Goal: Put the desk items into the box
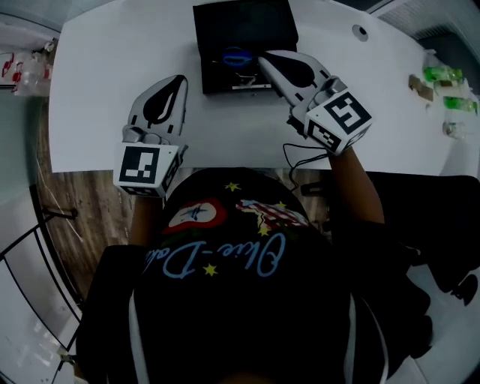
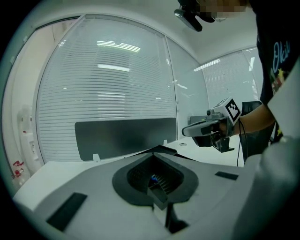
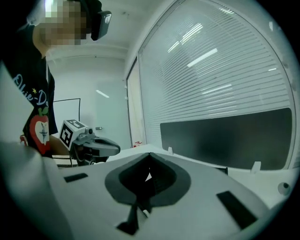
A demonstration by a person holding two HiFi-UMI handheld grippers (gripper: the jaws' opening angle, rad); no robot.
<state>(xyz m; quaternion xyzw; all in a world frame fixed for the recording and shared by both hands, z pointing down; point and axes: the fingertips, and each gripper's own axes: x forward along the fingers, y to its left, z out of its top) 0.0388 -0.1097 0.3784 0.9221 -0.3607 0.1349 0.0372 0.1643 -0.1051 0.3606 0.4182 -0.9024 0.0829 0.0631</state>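
Matte black box (image 1: 240, 22) at twelve o'clock, with a blue loop (image 1: 236, 56) inside. My left gripper (image 1: 180, 78) and right gripper (image 1: 265, 57) are both clenched and empty.

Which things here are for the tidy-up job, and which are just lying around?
For the job:
- black box
- blue item inside it
- left gripper, shut
- right gripper, shut, by the box

Just lying about:
- green things off the desk's right side
- red-marked things at the left edge
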